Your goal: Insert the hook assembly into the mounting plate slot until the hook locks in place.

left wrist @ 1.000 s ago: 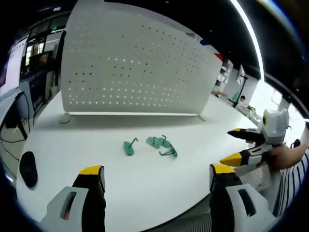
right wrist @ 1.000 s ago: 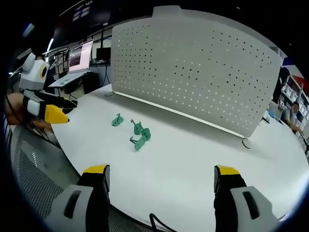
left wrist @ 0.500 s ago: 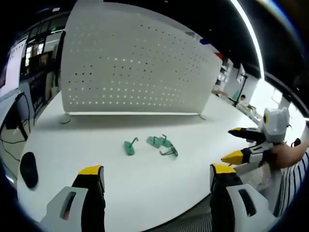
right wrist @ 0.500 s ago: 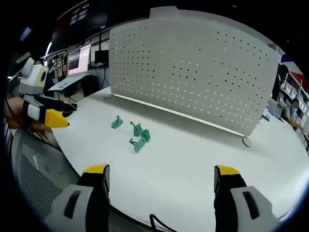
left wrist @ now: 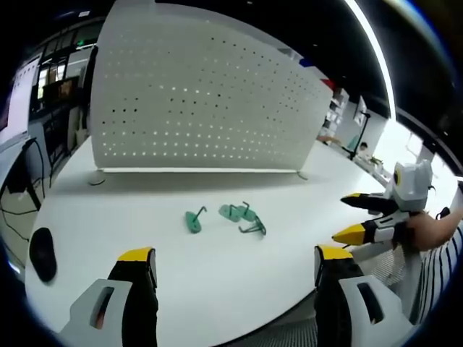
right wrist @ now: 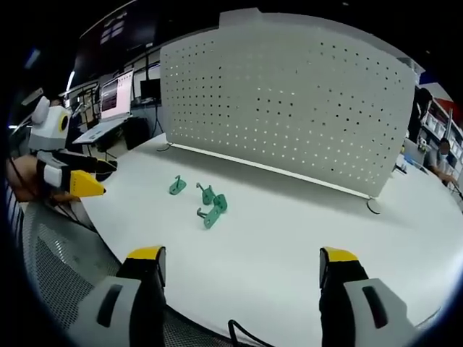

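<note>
Several green hooks lie on the white table: a single hook [left wrist: 193, 219] to the left and a small cluster [left wrist: 243, 217] beside it, also seen as the single hook [right wrist: 177, 186] and the cluster [right wrist: 212, 207]. Behind them stands the white perforated mounting plate [left wrist: 202, 101] [right wrist: 282, 101], upright on small feet. My left gripper [left wrist: 231, 271] is open, empty, near the table's front edge. My right gripper [right wrist: 239, 271] is open and empty too. The right gripper [left wrist: 365, 217] also shows at the right of the left gripper view, and the left gripper [right wrist: 76, 177] at the left of the right gripper view.
A black mouse-like object [left wrist: 42, 253] lies at the table's left edge. Monitors and desks [right wrist: 116, 90] stand behind the left side. A person's hand [left wrist: 427, 235] holds the right gripper. The round table [left wrist: 217, 267] has free room in front of the hooks.
The right gripper view has shifted slightly, bringing the plate a bit nearer and more level. The hooks and the plate stay where they were. Both grippers remain open.
</note>
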Motion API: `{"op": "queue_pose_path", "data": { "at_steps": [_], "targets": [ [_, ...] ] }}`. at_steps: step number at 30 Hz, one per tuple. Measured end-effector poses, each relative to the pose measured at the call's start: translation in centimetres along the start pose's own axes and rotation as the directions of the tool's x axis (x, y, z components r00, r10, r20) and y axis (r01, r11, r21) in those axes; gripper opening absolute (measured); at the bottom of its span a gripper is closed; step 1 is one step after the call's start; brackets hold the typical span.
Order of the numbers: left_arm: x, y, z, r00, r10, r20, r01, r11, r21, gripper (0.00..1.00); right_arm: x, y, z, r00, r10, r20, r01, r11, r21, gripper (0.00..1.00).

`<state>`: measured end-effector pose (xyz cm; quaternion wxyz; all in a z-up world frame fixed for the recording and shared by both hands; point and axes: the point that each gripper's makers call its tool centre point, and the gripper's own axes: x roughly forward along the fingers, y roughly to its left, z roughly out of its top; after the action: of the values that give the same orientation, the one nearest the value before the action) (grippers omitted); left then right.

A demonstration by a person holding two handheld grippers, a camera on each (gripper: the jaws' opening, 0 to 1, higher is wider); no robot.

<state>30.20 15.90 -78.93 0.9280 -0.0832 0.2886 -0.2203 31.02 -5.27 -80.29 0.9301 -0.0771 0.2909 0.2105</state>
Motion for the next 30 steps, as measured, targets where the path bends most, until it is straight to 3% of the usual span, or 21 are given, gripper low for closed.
{"op": "queue_pose_path", "data": {
  "at_steps": [9,13,16,21,30],
  "targets": [
    [0.0,0.1,0.5,1.0,0.003,0.0,-0.003,0.999,-0.04,0.94,-0.1,-0.3,0.0,1.0,0.021,-0.004,-0.02,0.997,0.075,0.8],
    [-0.1,-0.1,1.2,1.0,0.005,0.003,-0.005,0.999,-0.037,0.96,-0.4,-0.4,0.9,0.999,0.022,0.028,-0.025,0.993,0.119,0.75],
    [0.0,-0.2,1.5,1.0,0.004,0.002,-0.004,0.999,-0.037,0.97,-0.2,-0.1,1.1,0.999,0.037,0.026,-0.039,0.993,0.109,0.73],
    [0.0,0.1,1.7,1.0,0.013,-0.008,-0.014,0.999,-0.032,0.98,0.6,1.3,1.7,0.995,0.099,0.013,-0.1,0.99,0.097,0.6],
    [-0.5,0.6,1.5,0.999,0.013,-0.043,-0.015,0.999,-0.051,1.0,3.1,3.4,4.0,0.982,0.186,0.012,-0.187,0.982,0.037,0.54]
  ]
}}
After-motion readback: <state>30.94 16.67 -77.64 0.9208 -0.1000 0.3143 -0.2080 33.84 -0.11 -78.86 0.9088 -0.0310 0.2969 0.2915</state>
